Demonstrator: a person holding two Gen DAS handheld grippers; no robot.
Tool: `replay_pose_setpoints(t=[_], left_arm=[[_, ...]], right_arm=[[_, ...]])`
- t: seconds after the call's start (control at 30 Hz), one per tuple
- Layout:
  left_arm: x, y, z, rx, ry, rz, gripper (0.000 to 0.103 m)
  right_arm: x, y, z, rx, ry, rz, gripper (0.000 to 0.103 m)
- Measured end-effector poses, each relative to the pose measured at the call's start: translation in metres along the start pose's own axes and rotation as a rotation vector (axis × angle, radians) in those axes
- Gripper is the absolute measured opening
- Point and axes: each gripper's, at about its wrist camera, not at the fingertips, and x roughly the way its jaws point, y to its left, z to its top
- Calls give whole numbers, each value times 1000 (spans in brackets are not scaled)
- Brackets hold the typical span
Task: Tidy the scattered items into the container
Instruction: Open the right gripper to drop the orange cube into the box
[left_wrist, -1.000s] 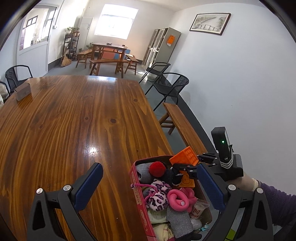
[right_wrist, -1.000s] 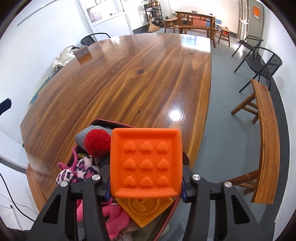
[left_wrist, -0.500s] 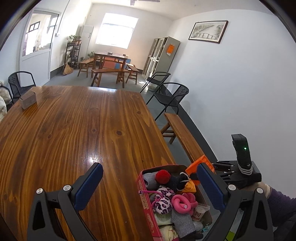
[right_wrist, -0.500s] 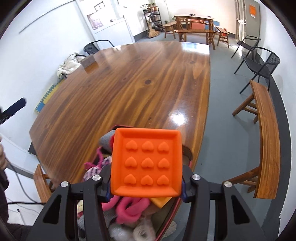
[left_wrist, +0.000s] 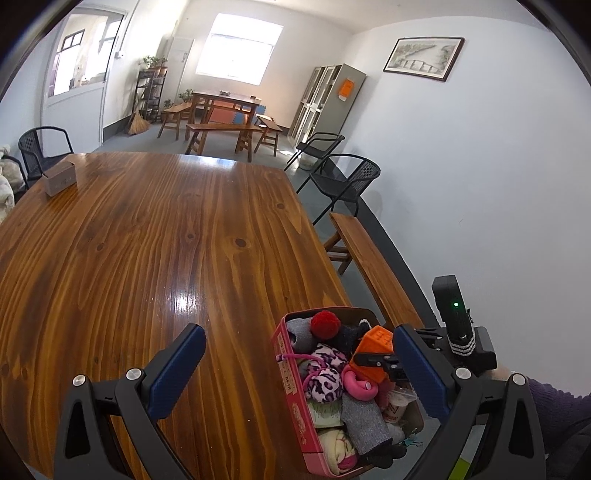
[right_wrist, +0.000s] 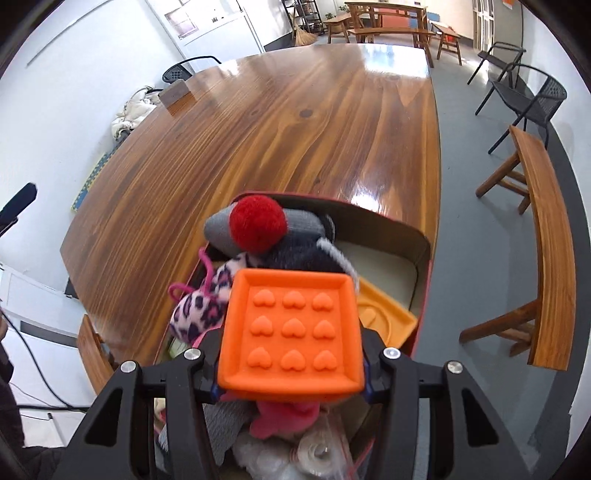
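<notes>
Wood-grained table (left_wrist: 155, 240) carried a red container (left_wrist: 295, 387) at its near right corner. Above it, the right hand-held gripper (right_wrist: 291, 365) pinched an orange heart mould (right_wrist: 291, 328); the left hand-held gripper (left_wrist: 299, 369) stood spread, holding nothing.

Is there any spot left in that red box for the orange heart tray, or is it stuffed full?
Mostly stuffed. The red box has one bare patch, its far right corner, bordered by the box wall, a yellow-orange mould and dark socks. The orange heart tray, clamped in the right tool, sits above the crowded near side.
</notes>
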Motion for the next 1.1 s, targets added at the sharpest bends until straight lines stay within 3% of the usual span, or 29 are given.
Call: replay_pose_setpoints(t=[0.17,0.33,0.47,0.53,0.7,0.87,1.1], left_arm=[[-2,-4,-8,-22,5,-1,102],[-3,-16,-19,-50,-6,29,102],[-4,-30,-32,-80,-31,78,102],[-3,-38,-39,-91,-25,102,102],[-2,-57,-55,-70,28,111,102],[1,-71,-75,-108,103,128,102],[14,-84,-114,-188,224,253,102]], right_arm=[[9,16,5,-71,-17,-64,56],[-1,10,1,-51,-30,-53,60],[-18,11,-1,-46,-79,-14,80],[-27,10,1,-54,-109,-16,81],[-55,-6,-14,20,-145,29,81],[-80,-11,-50,46,-144,7,81],[-101,0,-104,41,-50,-29,83]])
